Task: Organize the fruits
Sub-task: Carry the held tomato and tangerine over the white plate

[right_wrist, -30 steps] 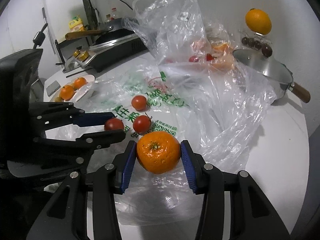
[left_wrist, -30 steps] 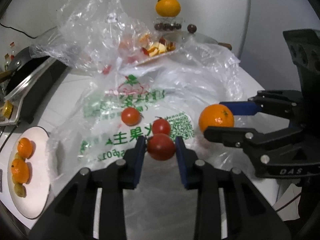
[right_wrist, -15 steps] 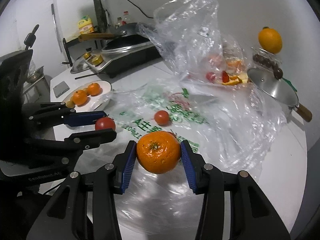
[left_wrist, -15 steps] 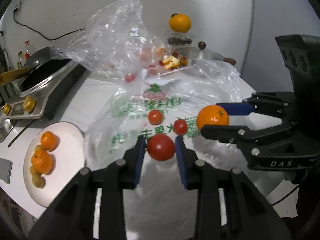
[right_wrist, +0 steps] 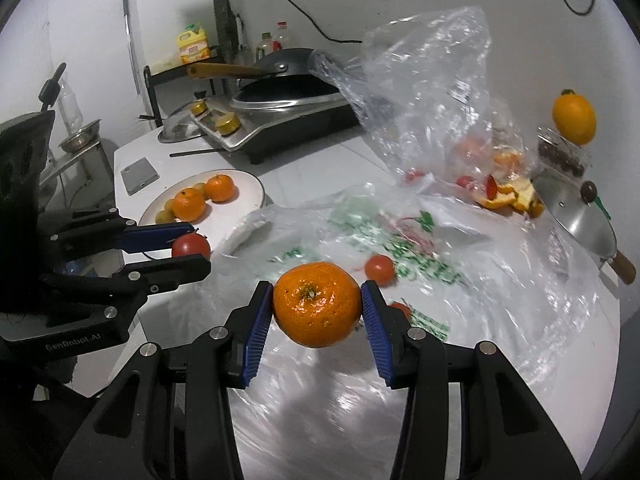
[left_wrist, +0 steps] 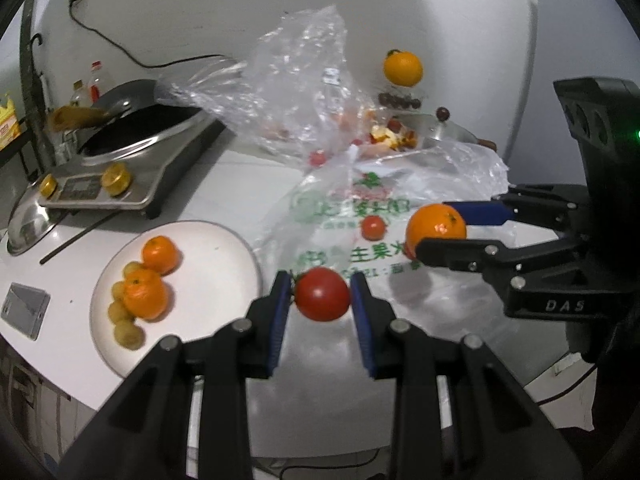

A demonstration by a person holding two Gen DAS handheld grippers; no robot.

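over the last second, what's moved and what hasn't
Both claws have carried their fruit leftward toward the white plate, which has swung well into the left wrist view. The left claw still grips the tomato; the right claw still grips the mandarin. Nothing released; the plate's fruit is unchanged.

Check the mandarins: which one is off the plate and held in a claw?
The mandarin clamped in the right claw, above the plastic bag. The other two mandarins lie on the white plate.
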